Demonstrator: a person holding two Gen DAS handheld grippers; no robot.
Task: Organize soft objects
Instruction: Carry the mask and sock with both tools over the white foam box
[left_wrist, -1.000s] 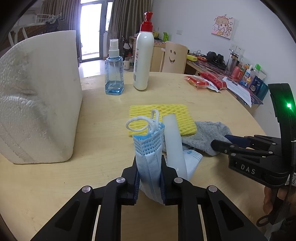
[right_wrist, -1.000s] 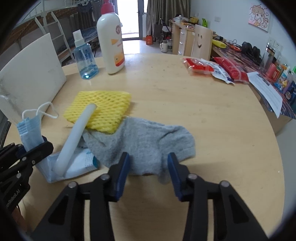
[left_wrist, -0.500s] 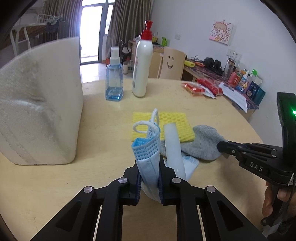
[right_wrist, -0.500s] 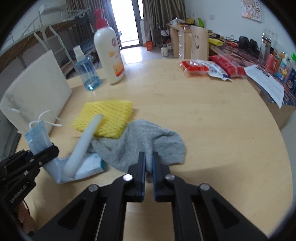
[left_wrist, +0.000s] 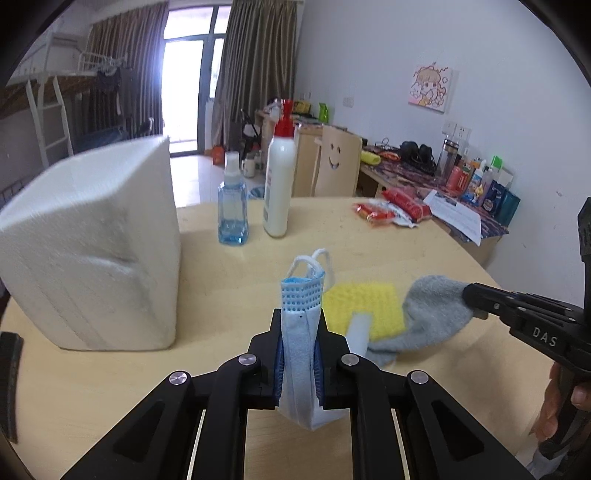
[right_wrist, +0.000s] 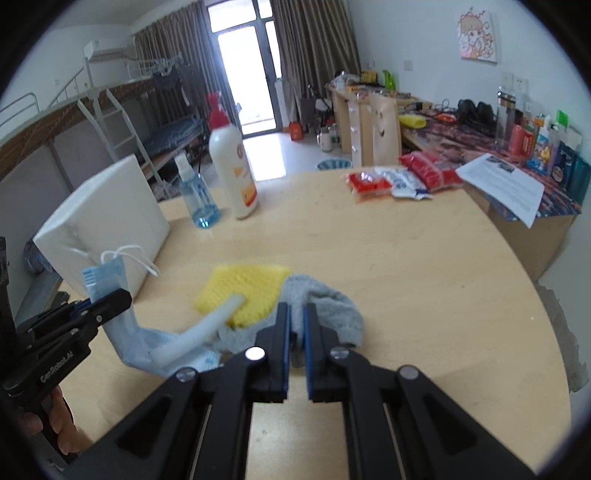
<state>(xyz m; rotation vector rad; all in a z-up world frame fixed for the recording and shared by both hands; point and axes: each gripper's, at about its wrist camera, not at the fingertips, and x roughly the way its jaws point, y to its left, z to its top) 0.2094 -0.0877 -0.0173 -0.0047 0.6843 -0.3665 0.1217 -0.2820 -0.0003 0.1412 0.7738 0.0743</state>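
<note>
My left gripper (left_wrist: 300, 325) is shut on a blue face mask (left_wrist: 301, 332), lifted off the table with its white ear loops on top; the same mask (right_wrist: 107, 284) shows at the left of the right wrist view. My right gripper (right_wrist: 296, 314) is shut on the edge of a grey sock (right_wrist: 328, 306), raising it; in the left wrist view the sock (left_wrist: 428, 314) hangs from its tips. A yellow foam net (left_wrist: 365, 302) lies under the sock, and a white foam tube (right_wrist: 199, 332) leans across the mask and net.
A big white foam block (left_wrist: 92, 243) stands at the left. A blue spray bottle (left_wrist: 232, 206) and a white pump bottle (left_wrist: 280, 184) stand behind. Red snack packets (right_wrist: 402, 177) lie at the far right of the round wooden table (right_wrist: 424, 277).
The right gripper closed on the grey sock and lifted it. The left gripper rose with the mask, and the tube tipped up with it.
</note>
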